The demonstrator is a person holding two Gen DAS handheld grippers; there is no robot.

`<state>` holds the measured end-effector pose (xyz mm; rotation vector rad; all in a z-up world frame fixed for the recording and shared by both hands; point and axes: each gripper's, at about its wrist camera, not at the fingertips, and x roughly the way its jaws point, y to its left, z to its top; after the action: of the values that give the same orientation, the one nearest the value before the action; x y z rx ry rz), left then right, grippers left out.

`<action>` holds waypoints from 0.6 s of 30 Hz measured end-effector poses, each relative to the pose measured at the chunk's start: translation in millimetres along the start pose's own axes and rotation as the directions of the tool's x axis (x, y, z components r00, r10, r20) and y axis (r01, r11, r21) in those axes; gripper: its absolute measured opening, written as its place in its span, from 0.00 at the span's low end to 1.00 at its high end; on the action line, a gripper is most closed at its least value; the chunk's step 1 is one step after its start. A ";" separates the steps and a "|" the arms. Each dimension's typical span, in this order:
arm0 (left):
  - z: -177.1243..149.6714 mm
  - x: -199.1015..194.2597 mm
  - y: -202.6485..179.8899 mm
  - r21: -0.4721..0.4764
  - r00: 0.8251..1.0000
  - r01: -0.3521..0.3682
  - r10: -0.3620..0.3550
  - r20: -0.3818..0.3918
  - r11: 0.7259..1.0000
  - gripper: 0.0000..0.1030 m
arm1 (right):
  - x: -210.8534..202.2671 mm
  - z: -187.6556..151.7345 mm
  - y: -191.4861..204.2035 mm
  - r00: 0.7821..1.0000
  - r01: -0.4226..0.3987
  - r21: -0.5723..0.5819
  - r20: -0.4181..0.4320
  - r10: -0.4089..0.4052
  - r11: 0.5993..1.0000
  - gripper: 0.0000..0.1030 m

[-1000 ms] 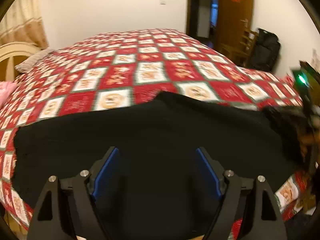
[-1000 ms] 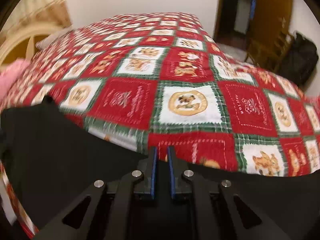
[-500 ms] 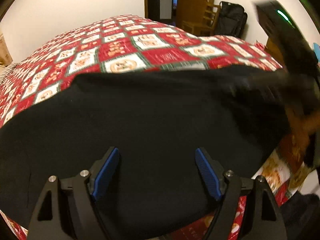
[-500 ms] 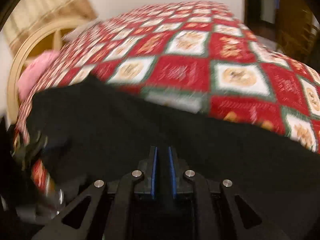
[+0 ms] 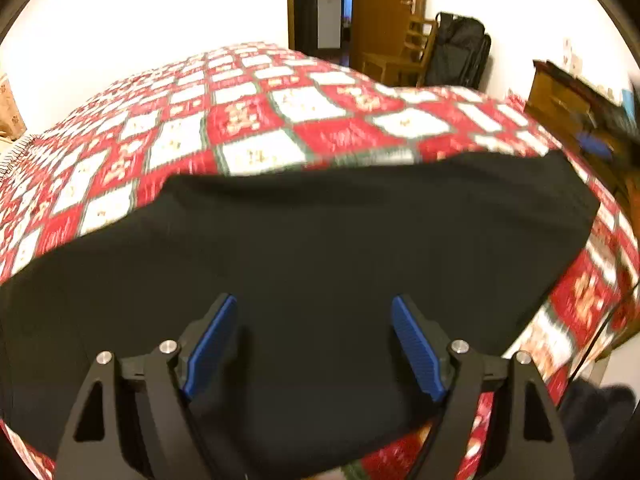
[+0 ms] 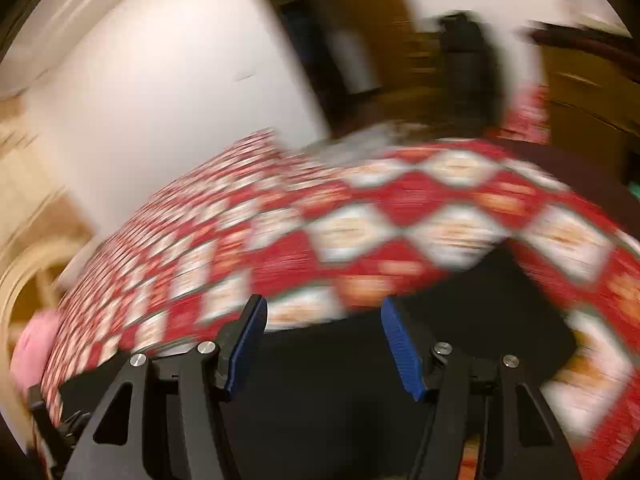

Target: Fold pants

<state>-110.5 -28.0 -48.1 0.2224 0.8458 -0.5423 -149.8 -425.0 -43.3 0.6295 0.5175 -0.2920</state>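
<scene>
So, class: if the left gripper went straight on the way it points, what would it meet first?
Most likely the black pants spread on the quilt. The left gripper is open and angled down over the cloth; how close is unclear.

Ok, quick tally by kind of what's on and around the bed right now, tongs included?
Black pants: 1
Patchwork bedspread: 1
Tongs: 2, left tongs open, right tongs opening with nothing between them
Wooden chair: 1
Black bag: 1
Pink item: 1
Total: 7
</scene>
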 end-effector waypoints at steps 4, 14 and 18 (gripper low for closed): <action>22.7 5.0 -6.2 -0.004 1.000 0.010 -0.010 0.024 1.000 0.80 | -27.3 -17.8 -78.1 0.988 0.156 0.185 -0.037 -0.151 0.970 0.59; 25.3 0.6 -4.5 -0.055 1.000 0.026 -0.025 0.020 0.998 0.80 | 1.0 -36.8 -99.9 0.965 0.259 0.190 -0.080 -0.248 0.947 0.59; 22.5 0.5 8.0 -0.100 1.000 0.016 -0.015 0.011 0.995 0.80 | 7.8 -33.2 -96.9 0.968 0.249 0.185 -0.087 -0.237 0.951 0.59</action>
<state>-91.3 -30.3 -34.1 0.1214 0.8625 -0.5133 -195.3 -480.0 -117.2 0.7683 0.6346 -0.5626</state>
